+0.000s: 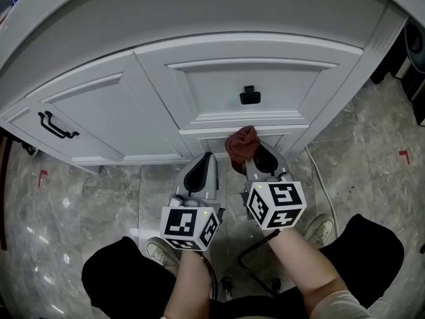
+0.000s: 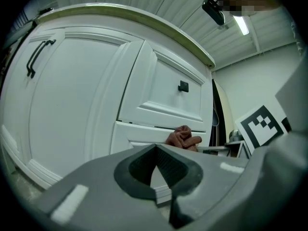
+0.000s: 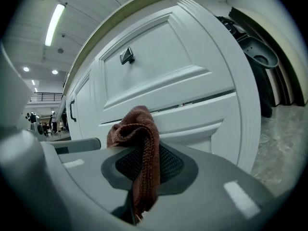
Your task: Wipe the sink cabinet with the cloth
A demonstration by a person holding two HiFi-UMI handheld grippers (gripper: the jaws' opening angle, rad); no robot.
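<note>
The white sink cabinet (image 1: pixel 219 92) fills the upper head view, with a drawer front and a small black knob (image 1: pixel 250 97). My right gripper (image 1: pixel 255 158) is shut on a brown cloth (image 1: pixel 240 145), bunched against the lower drawer panel just under the knobbed drawer. In the right gripper view the cloth (image 3: pixel 139 143) hangs down between the jaws in front of the cabinet (image 3: pixel 183 76). My left gripper (image 1: pixel 201 173) is shut and empty, beside the right one and a little back from the cabinet (image 2: pixel 96 95). The cloth (image 2: pixel 183 137) shows to its right.
A cabinet door with a long black handle (image 1: pixel 56 126) is at the left. Grey marble floor (image 1: pixel 80 211) lies below, with the person's shoes (image 1: pixel 163 252) and a black wire frame (image 1: pixel 255 261) near the feet. Dark objects (image 3: pixel 260 57) stand right of the cabinet.
</note>
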